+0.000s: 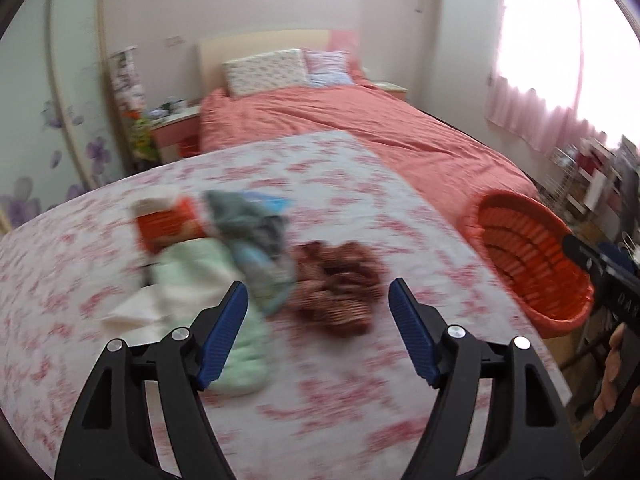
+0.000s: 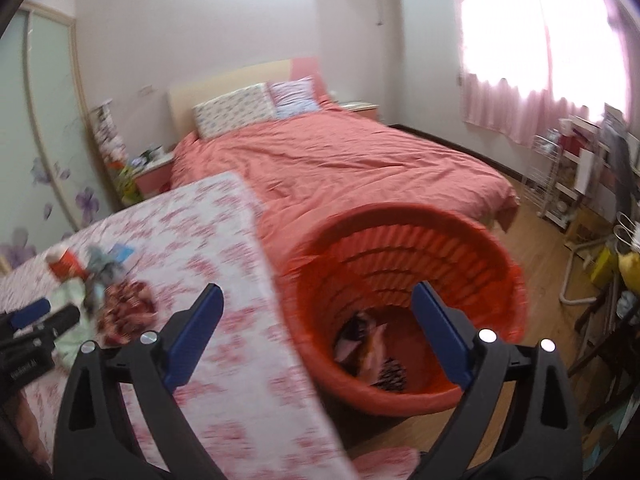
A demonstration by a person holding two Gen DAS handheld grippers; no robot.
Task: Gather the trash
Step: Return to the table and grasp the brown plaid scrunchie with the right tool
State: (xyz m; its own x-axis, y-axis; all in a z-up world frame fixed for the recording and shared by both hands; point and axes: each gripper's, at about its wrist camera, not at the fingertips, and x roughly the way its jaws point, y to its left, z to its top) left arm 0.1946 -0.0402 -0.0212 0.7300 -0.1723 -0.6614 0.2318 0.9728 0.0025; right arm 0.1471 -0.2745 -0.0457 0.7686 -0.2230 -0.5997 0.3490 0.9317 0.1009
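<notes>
While crumpled, brown wrapper [image 1: 336, 288] near ribbed bin [image 1: 532, 260]

Orange basket [image 2: 404, 248]: ribbed glossy plastic. Table cover [image 1: 340, 380]: matt floral-print cloth. Bedspread [image 2: 340, 160]: matt wrinkled cloth. Floor [image 2: 540, 248]: smooth wood. Gripper pads [image 1: 224, 336]: ridged blue plastic.

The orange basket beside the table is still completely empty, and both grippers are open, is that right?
Not quite. The orange basket beside the table already holds a few crumpled items at its bottom, as the right wrist view shows. The rest stands: the left gripper and the right gripper are both open.
</notes>
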